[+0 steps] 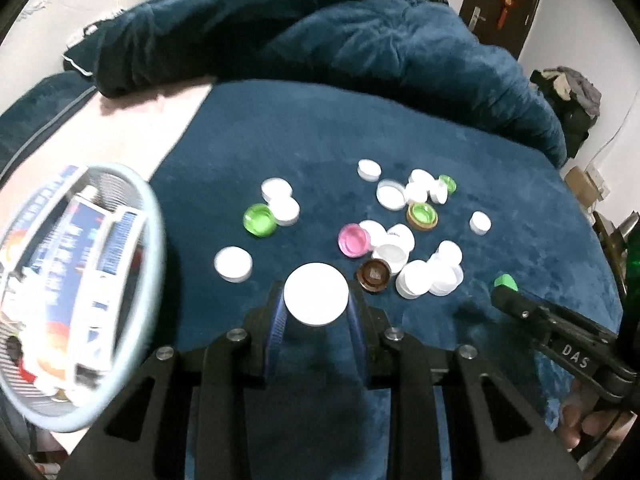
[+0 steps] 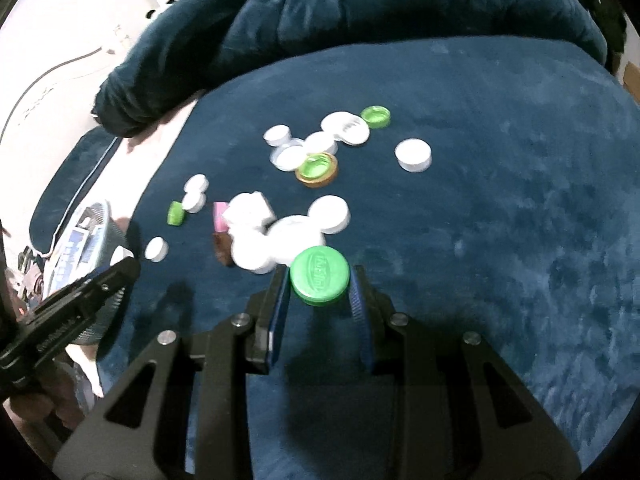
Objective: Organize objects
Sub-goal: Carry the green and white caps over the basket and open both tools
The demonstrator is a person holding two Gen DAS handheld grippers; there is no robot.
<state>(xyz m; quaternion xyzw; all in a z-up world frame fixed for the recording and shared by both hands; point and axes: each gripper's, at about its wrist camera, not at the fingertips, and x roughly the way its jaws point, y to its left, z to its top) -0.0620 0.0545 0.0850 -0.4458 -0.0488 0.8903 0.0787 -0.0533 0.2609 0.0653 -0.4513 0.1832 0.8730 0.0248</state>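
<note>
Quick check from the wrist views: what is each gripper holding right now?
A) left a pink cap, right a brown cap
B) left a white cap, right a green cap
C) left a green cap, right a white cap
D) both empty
B: the left gripper pinches a white cap, and the right gripper pinches a green cap.

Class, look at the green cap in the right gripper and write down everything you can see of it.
The green cap is a round, flat screw-top lid, seemingly plastic, with raised lettering moulded across its top, too blurred to read. It sits top-up, slightly tilted, pinched at its rim between the right gripper's two blue-padded fingers, above the dark blue blanket. From the left wrist view it shows only as a green tip.
</note>
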